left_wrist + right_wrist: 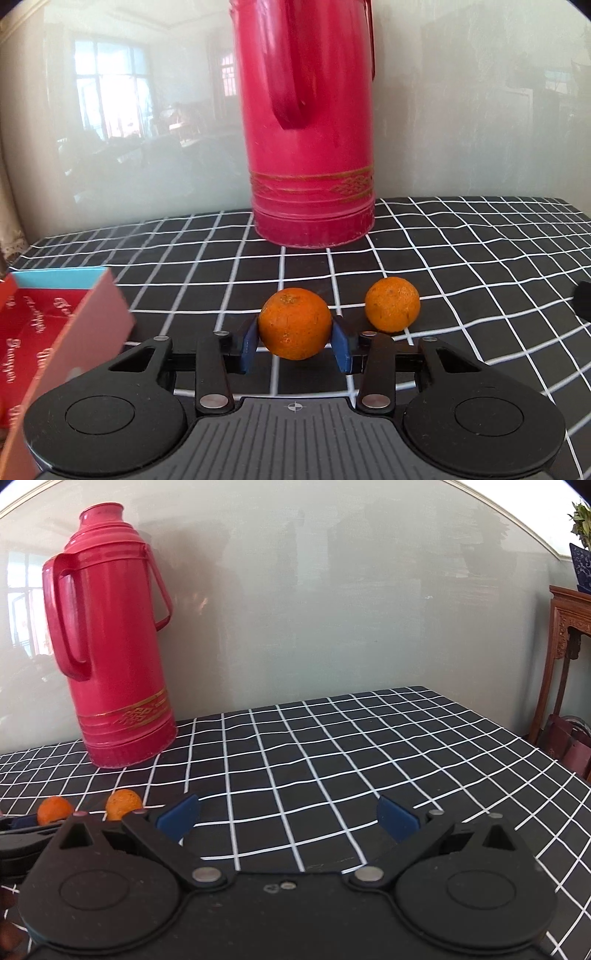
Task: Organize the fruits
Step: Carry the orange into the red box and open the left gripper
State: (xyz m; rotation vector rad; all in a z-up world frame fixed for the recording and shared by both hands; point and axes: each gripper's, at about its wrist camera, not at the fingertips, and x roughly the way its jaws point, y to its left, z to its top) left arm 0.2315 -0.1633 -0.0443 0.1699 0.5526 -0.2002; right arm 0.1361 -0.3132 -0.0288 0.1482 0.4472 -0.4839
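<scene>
My left gripper is shut on an orange, its blue pads pressed on both sides of the fruit, just above the checked cloth. A second orange lies on the cloth just to the right of it. Both oranges show small at the left in the right wrist view, the held one and the loose one. My right gripper is open and empty over bare cloth, to the right of the oranges.
A tall red thermos stands at the back by the wall, also in the right wrist view. A red box with a blue inner edge lies open at the left. A wooden stand is beyond the table's right edge.
</scene>
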